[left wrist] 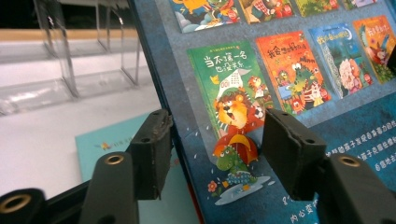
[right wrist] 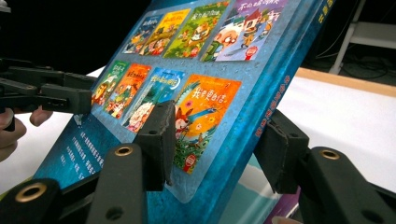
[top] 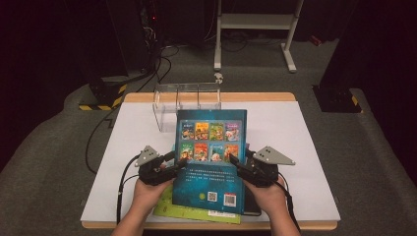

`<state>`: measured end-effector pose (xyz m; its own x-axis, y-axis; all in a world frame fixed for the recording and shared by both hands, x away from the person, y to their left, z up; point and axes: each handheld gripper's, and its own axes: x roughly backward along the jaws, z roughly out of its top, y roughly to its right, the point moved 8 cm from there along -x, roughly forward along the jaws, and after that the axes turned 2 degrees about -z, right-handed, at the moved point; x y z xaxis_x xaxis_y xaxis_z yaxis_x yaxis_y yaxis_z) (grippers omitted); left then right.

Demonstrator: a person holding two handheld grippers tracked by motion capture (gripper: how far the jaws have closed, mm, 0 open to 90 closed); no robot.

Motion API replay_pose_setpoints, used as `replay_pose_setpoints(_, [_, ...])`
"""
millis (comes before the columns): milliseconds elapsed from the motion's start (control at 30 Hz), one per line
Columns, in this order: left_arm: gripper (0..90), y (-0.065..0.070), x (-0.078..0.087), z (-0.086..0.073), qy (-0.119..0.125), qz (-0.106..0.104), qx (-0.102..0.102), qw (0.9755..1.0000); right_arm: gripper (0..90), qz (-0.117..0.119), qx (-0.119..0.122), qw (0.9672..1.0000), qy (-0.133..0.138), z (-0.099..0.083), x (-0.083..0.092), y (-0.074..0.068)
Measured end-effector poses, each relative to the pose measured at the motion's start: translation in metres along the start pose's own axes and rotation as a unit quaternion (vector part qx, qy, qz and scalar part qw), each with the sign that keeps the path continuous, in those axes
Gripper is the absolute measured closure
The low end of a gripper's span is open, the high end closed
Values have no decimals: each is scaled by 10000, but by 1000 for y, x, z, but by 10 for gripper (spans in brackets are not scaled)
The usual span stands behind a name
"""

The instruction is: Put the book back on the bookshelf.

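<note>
A blue picture book [top: 211, 152] with small cover pictures on its back is held tilted up off the white tabletop [top: 305, 147], its far edge the higher one. My left gripper [top: 178, 160] clasps its left edge; in the left gripper view my left gripper [left wrist: 219, 149] has one pad under the edge and one on the cover of the book [left wrist: 289, 70]. My right gripper [top: 235, 160] clasps the right edge. In the right gripper view my right gripper [right wrist: 217, 140] spans the spine side of the book [right wrist: 205, 60], and the left gripper [right wrist: 70, 95] shows at the far edge.
A clear plastic file rack [top: 187, 101] stands behind the book at the table's back. Beneath the lifted book lie a green book [top: 196, 212] and a dark book [top: 253, 204] near the front edge. A teal cover [left wrist: 107, 140] lies on the table.
</note>
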<state>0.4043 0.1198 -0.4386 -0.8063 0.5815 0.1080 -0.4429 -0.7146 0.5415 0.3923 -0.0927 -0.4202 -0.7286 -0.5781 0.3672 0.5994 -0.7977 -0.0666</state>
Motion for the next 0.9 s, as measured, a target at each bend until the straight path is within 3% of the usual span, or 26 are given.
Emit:
replay_pose_setpoints(267, [508, 4, 10, 18, 354, 55, -213, 9991, 509, -47, 100, 9999, 117, 14, 0, -5])
replay_pose_setpoints(433, [552, 6, 19, 33, 643, 91, -321, 9974, 518, -90, 246, 9993, 269, 29, -1, -13])
replay_pose_setpoints(900, [622, 9, 29, 52, 1024, 196, -626, 9926, 542, -153, 360, 9977, 550, 50, -2, -20])
